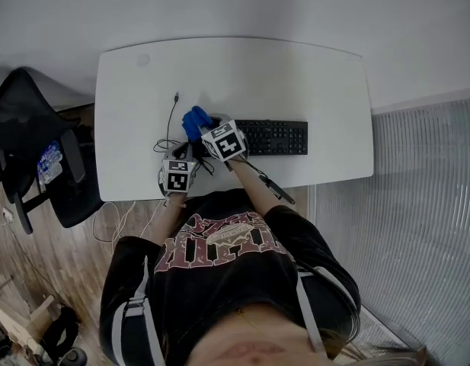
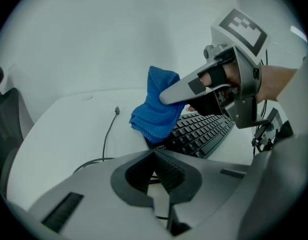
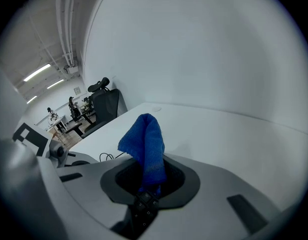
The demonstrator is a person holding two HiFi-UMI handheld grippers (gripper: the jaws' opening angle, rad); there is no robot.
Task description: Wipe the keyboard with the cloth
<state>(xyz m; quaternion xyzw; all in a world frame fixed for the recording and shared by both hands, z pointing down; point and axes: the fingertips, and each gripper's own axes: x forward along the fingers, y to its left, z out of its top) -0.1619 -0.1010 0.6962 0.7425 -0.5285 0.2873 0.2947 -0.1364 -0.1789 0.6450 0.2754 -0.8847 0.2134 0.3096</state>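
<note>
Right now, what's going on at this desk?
A person at the white desk holds a gripper in each hand. The right gripper is shut on a blue cloth and holds it at the left end of the black keyboard. Whether the cloth touches the keys is unclear. The left gripper is shut on nothing and sits near the desk's front edge, beside a loose cable.

White counter (image 1: 318, 75), thin black cable (image 1: 172, 117) lying on it. Black office chair (image 1: 29, 143) beside its left end, wood floor (image 1: 36, 280).
</note>
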